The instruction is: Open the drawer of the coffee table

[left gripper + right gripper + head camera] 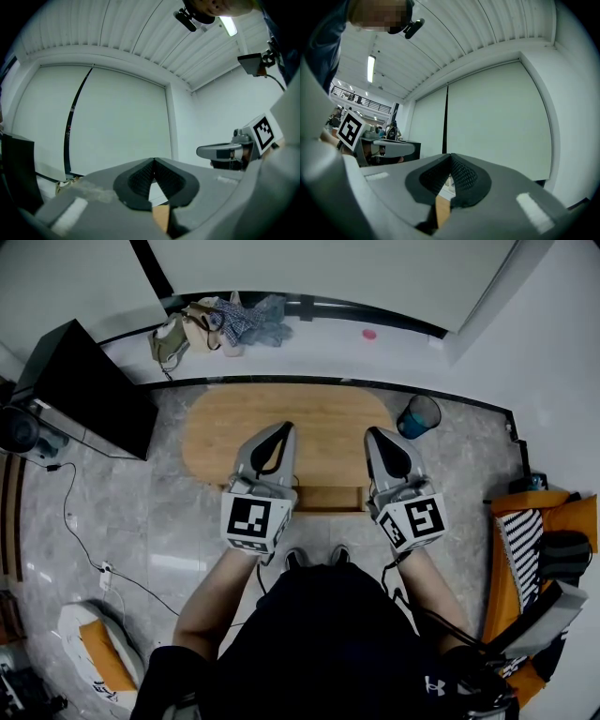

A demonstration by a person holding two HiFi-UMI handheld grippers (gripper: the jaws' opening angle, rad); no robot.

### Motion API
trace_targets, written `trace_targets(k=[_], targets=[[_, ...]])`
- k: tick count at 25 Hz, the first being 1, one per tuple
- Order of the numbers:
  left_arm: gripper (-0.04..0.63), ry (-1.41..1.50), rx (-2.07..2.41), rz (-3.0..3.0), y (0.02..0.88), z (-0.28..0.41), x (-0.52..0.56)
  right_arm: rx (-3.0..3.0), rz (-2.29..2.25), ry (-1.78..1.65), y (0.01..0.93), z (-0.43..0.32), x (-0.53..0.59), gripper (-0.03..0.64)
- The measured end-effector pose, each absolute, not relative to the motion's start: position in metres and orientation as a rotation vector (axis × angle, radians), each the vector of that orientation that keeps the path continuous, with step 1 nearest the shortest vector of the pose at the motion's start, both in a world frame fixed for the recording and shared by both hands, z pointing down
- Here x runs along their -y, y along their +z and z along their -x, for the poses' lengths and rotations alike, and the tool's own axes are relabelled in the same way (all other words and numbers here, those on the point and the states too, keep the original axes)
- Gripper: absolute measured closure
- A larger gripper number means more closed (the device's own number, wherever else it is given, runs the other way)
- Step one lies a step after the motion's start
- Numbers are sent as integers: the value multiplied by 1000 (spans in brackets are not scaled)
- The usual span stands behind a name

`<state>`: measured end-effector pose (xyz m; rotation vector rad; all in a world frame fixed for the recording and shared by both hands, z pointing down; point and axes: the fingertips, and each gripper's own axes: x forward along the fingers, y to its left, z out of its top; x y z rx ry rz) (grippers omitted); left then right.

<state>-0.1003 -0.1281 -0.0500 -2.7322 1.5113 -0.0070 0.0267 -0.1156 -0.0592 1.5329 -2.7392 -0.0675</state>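
The oval wooden coffee table [230, 427] stands right in front of the person on a grey stone floor. A wooden drawer front [328, 498] shows at the table's near edge, between the two grippers. My left gripper [285, 427] hangs level over the left half of the tabletop, shut with nothing in it. Over the right half my right gripper [371, 432] is shut too and holds nothing. In the left gripper view the left gripper [153, 160] has its jaws meeting, with a sliver of tabletop below. The right gripper [450, 155] looks the same in its own view.
A black cabinet [84, 385] stands at the left. A blue bin [418, 415] sits by the table's right end. Bags and cloth [220, 322] lie against the far wall. An orange seat with clutter [539, 559] is at the right, and a cable [80, 540] runs over the floor.
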Motion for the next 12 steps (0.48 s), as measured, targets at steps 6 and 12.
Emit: trace_targets(k=[6, 12], targets=[[594, -3, -1511, 2726, -52, 101, 130, 2742, -1540, -62, -59, -27, 118, 615], [594, -4, -1516, 2728, -51, 99, 131, 2745, -1535, -55, -59, -28, 119, 615]])
